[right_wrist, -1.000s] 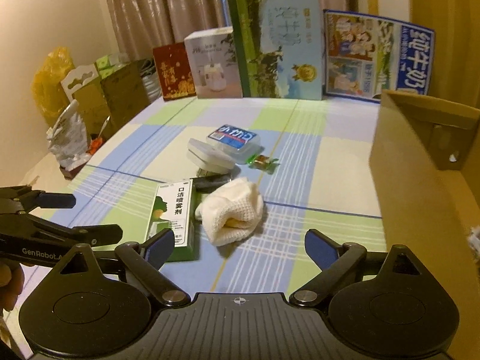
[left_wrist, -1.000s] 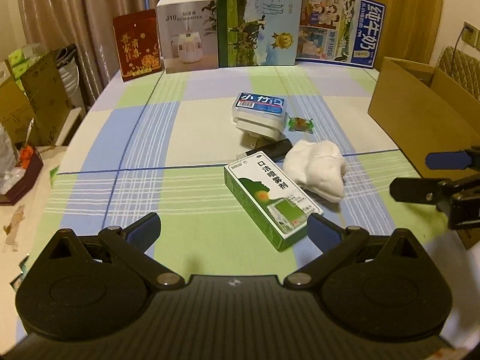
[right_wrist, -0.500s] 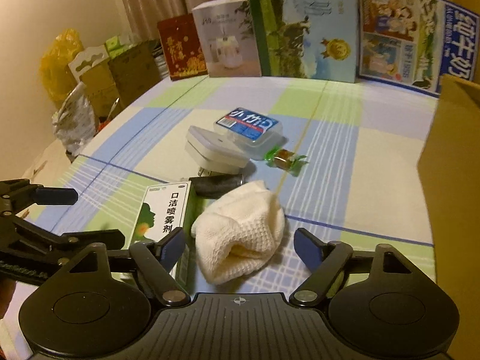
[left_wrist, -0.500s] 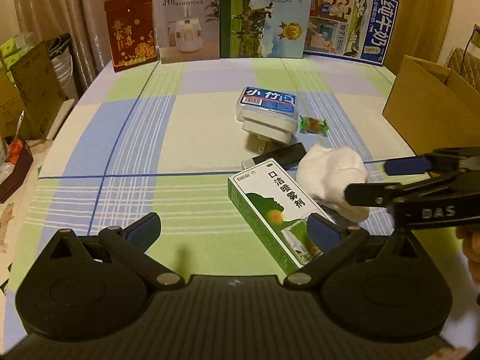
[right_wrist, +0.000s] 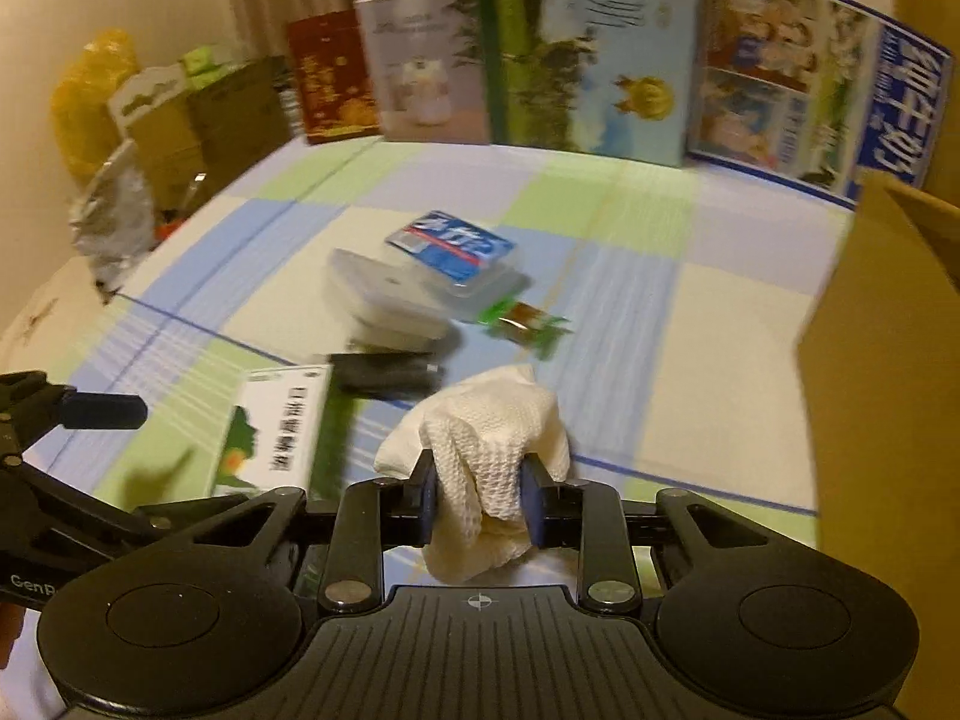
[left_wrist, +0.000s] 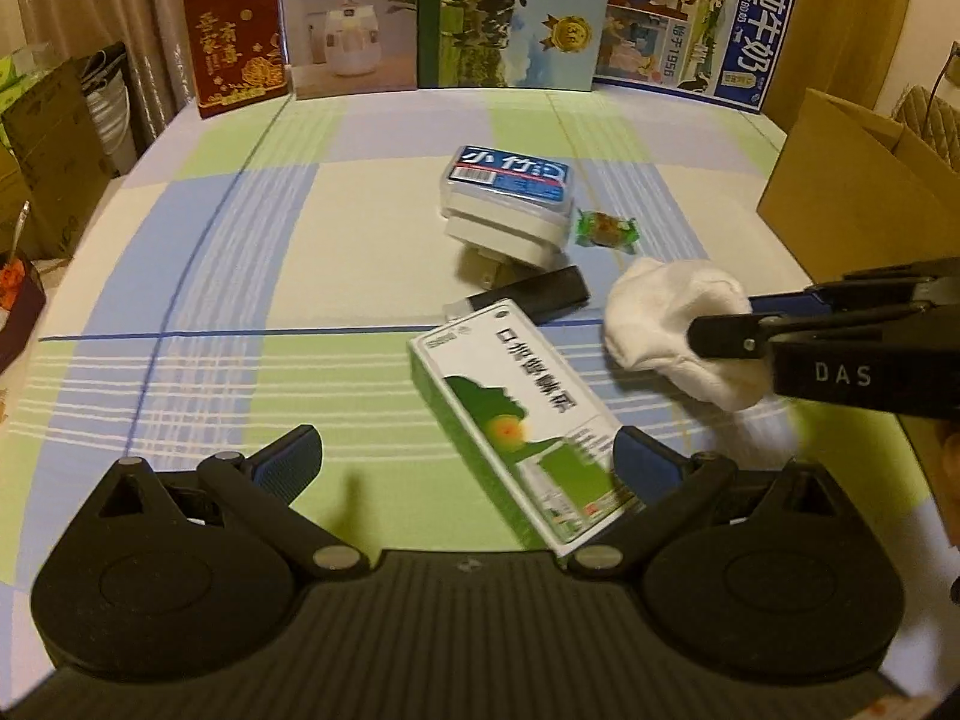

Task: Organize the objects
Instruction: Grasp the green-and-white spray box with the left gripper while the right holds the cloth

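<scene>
Right tongs now clamp white cloth; left tongs wide; "J10" box.

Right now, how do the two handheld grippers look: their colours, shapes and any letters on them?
Both are matte black. The left gripper has two round housings, a ribbed middle plate, angled link arms with silver pins, and blue pads on the fingers. The right gripper has the same build. Seen from the side, it carries white letters "DAS"; the left one shows "GenR", cut off.

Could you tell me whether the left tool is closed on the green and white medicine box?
No, the left tool is open, and the green and white medicine box lies untouched on the tablecloth between its fingers.
</scene>
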`<control>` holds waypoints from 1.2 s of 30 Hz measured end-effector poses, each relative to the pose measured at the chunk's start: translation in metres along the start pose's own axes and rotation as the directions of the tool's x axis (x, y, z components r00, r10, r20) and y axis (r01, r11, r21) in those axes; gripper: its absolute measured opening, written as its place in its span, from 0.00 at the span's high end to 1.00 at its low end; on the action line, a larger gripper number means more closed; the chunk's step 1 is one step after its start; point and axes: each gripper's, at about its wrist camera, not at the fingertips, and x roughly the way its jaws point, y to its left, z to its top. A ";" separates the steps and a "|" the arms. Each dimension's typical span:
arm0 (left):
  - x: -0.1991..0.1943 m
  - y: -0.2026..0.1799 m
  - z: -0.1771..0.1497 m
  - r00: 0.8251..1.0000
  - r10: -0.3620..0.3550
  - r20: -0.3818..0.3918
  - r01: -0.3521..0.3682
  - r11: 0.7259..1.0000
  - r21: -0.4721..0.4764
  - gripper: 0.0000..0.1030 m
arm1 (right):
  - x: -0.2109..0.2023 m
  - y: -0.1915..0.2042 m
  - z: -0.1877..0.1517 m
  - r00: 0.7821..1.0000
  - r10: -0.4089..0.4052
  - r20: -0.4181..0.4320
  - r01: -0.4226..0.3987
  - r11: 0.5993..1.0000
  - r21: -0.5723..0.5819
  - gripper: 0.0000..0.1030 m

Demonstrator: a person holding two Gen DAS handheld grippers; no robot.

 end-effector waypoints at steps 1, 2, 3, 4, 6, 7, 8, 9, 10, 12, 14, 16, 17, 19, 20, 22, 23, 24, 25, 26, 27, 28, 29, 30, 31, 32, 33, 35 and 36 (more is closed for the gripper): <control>0.001 -0.002 0.001 1.000 -0.007 0.000 0.007 1.000 -0.002 0.01 | -0.001 -0.003 -0.001 1.000 -0.004 -0.006 0.004 1.000 0.013 0.76; 0.003 -0.005 0.002 1.000 -0.011 0.000 0.011 1.000 0.000 0.01 | -0.003 -0.006 -0.002 1.000 -0.010 -0.009 0.011 1.000 0.022 0.76; 0.006 -0.007 0.002 1.000 -0.011 -0.001 0.011 1.000 0.003 0.02 | -0.004 -0.008 -0.003 1.000 -0.020 -0.011 0.020 0.999 0.028 0.76; 0.009 -0.009 0.004 1.000 -0.011 -0.004 0.011 1.000 0.003 0.03 | -0.005 -0.010 -0.004 0.999 -0.029 -0.014 0.029 0.999 0.035 0.76; 0.014 -0.013 0.006 1.000 -0.023 -0.005 0.022 1.000 -0.006 0.04 | -0.008 -0.015 -0.006 0.999 -0.032 -0.022 0.033 0.998 0.058 0.76; 0.017 -0.014 0.007 1.000 -0.028 -0.007 0.028 1.000 -0.011 0.06 | -0.008 -0.017 -0.008 0.999 -0.030 -0.025 0.032 0.997 0.068 0.75; 0.020 -0.015 0.008 1.000 -0.030 -0.008 0.030 0.999 -0.016 0.07 | -0.009 -0.018 -0.009 0.999 -0.029 -0.027 0.030 0.997 0.071 0.75; 0.023 -0.017 0.009 0.999 -0.032 -0.011 0.031 0.999 -0.017 0.09 | -0.011 -0.019 -0.010 0.999 -0.029 -0.027 0.031 0.997 0.070 0.75; 0.026 -0.018 0.010 0.999 -0.031 -0.016 0.031 0.999 -0.013 0.12 | -0.012 -0.019 -0.011 0.999 -0.029 -0.027 0.031 0.997 0.068 0.76; 0.032 -0.020 0.010 0.999 -0.020 -0.028 0.020 1.000 0.001 0.19 | -0.013 -0.018 -0.012 0.999 -0.028 -0.028 0.030 0.997 0.067 0.76; 0.035 -0.020 0.009 0.999 -0.017 -0.036 0.018 1.000 0.009 0.23 | -0.015 -0.018 -0.014 0.999 -0.026 -0.028 0.028 0.997 0.071 0.76; 0.035 -0.019 0.007 0.999 -0.019 -0.042 0.020 1.000 0.006 0.32 | -0.017 -0.016 -0.016 0.999 -0.027 -0.031 0.029 0.997 0.074 0.76; 0.033 -0.019 0.006 0.999 -0.015 -0.043 0.015 1.000 0.010 0.35 | -0.018 -0.015 -0.017 0.999 -0.026 -0.033 0.029 0.997 0.075 0.76; 0.028 -0.020 0.002 0.999 -0.010 -0.048 0.012 1.000 0.024 0.47 | -0.023 -0.013 -0.021 0.999 -0.023 -0.034 0.026 0.997 0.073 0.76; 0.025 -0.020 -0.001 0.998 -0.012 -0.054 0.013 0.999 0.029 0.50 | -0.027 -0.011 -0.024 0.999 -0.023 -0.035 0.026 0.997 0.073 0.76; 0.017 -0.021 -0.009 0.998 -0.021 -0.064 0.024 0.999 0.041 0.51 | -0.036 -0.007 -0.033 0.999 -0.024 -0.037 0.027 0.997 0.079 0.76; 0.012 -0.023 -0.014 0.997 -0.027 -0.068 0.030 0.998 0.046 0.51 | -0.040 -0.005 -0.037 0.999 -0.024 -0.039 0.027 0.996 0.082 0.76; 0.007 -0.025 -0.020 0.997 -0.034 -0.072 0.038 0.998 0.058 0.51 | -0.045 -0.003 -0.043 0.999 -0.025 -0.040 0.029 0.996 0.084 0.76; 0.001 -0.028 -0.027 0.996 -0.040 -0.075 0.046 0.996 0.075 0.51 | -0.051 -0.001 -0.049 0.999 -0.028 -0.041 0.032 0.996 0.084 0.76; -0.004 -0.030 -0.033 0.996 -0.044 -0.078 0.051 0.995 0.086 0.51 | -0.057 0.001 -0.056 0.999 -0.033 -0.042 0.036 0.996 0.085 0.76; -0.011 -0.032 -0.041 0.996 -0.051 -0.079 0.058 0.994 0.096 0.51 | -0.063 0.002 -0.064 0.998 -0.037 -0.042 0.041 0.995 0.088 0.76; -0.017 -0.034 -0.048 0.995 -0.057 -0.080 0.065 0.993 0.102 0.51 | -0.068 0.004 -0.071 0.998 -0.040 -0.042 0.043 0.995 0.091 0.76; -0.024 -0.035 -0.057 0.995 -0.060 -0.079 0.068 0.992 0.103 0.51 | -0.074 0.005 -0.080 0.998 -0.042 -0.042 0.045 0.994 0.096 0.75; -0.030 -0.035 -0.065 0.995 -0.062 -0.077 0.070 0.992 0.102 0.51 | -0.079 0.007 -0.089 0.998 -0.042 -0.036 0.046 0.994 0.101 0.75; -0.035 -0.036 -0.071 0.995 -0.064 -0.074 0.071 0.992 0.100 0.51 | -0.085 0.008 -0.097 0.999 -0.042 -0.024 0.045 0.994 0.104 0.75; -0.041 -0.036 -0.077 0.995 -0.065 -0.071 0.072 0.993 0.098 0.51 | -0.090 0.010 -0.106 0.999 -0.042 -0.005 0.042 0.994 0.104 0.75; -0.045 -0.037 -0.082 0.995 -0.067 -0.068 0.073 0.993 0.094 0.51 | -0.094 0.011 -0.113 0.999 -0.044 0.010 0.043 0.993 0.106 0.73; -0.050 -0.037 -0.089 0.995 -0.073 -0.066 0.079 0.992 0.093 0.50 | -0.101 0.014 -0.125 0.998 -0.046 0.032 0.042 0.992 0.116 0.63; -0.052 -0.037 -0.091 0.995 -0.076 -0.065 0.081 0.993 0.087 0.50 | -0.103 0.016 -0.129 0.998 -0.044 0.037 0.040 0.992 0.120 0.55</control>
